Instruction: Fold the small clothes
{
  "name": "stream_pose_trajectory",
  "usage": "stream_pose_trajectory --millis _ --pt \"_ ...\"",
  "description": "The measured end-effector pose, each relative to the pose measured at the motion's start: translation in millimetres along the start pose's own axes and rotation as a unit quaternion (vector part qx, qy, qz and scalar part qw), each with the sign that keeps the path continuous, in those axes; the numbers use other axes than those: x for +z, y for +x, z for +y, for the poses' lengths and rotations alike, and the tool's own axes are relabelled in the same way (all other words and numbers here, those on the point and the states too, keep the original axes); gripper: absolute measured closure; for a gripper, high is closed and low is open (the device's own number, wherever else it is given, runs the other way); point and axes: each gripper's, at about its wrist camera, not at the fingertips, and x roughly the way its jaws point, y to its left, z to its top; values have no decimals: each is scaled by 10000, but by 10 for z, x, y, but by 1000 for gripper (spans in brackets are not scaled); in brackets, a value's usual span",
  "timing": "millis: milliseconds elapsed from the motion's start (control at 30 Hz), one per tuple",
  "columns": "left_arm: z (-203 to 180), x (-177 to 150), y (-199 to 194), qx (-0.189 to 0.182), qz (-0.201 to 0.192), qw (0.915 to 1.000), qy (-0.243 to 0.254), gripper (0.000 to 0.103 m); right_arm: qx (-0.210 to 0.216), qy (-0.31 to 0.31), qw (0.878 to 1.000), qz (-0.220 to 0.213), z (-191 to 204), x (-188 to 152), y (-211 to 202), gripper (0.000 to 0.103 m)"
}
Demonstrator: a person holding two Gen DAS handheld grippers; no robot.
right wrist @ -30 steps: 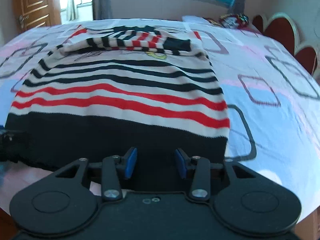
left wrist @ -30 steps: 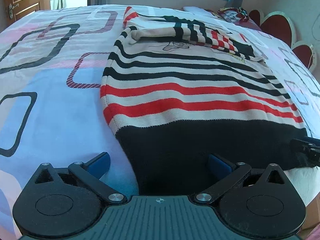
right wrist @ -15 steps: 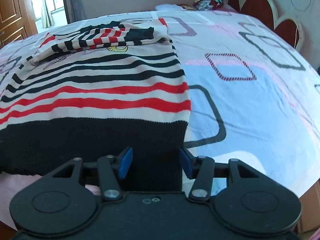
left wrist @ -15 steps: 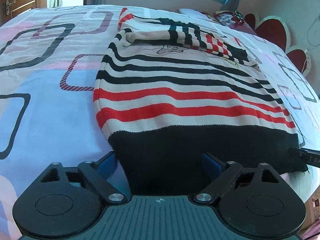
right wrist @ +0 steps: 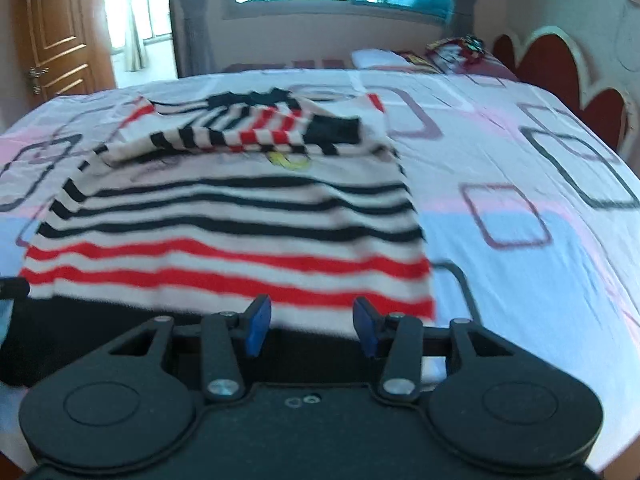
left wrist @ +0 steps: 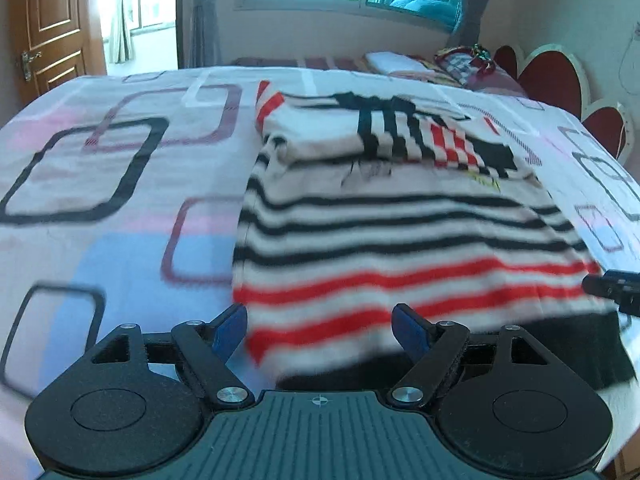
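A small knit sweater [left wrist: 392,224] with black, red and cream stripes and a black hem lies on the bed, its sleeves folded across the chest. It also shows in the right wrist view [right wrist: 240,220]. My left gripper [left wrist: 320,330] is open, its blue pads astride the hem's left corner. My right gripper [right wrist: 312,322] is partly open, its pads astride the hem near the right corner. The hem edge looks raised off the bed and is blurred. The right gripper's tip [left wrist: 612,286] shows at the left view's right edge.
The bed sheet [left wrist: 100,216] is white, pink and blue with square outlines. A red scalloped headboard [left wrist: 560,80] and pillows [right wrist: 384,58] stand at the far right. A wooden door [left wrist: 52,28] is at the far left, a window behind.
Both grippers have risen and moved forward over the sweater. The black hem now sits under and between the fingers, and more of the room shows. The left gripper's jaws have narrowed slightly.
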Motion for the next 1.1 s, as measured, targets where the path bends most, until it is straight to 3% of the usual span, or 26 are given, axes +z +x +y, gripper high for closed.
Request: stream_pose_trajectory --millis 233,433,667,800,933,1100 --pt "-58 475 720 337 116 9994 -5 24 372 -125 9992 -29 223 345 393 58" --pt "-179 518 1081 481 258 9984 142 24 538 -151 9984 -71 326 516 686 58" --pt "-206 696 1270 629 191 9978 77 21 518 -212 9981 249 276 630 1140 59" --pt "-185 871 1458 720 191 9972 -29 21 601 -115 9981 4 222 825 1220 58" --pt "-117 1022 1640 821 112 9964 -178 21 783 -74 9966 226 227 1044 1525 58" --pt "1 1045 1701 878 -23 9953 -418 21 871 -132 9961 106 310 1155 1662 57"
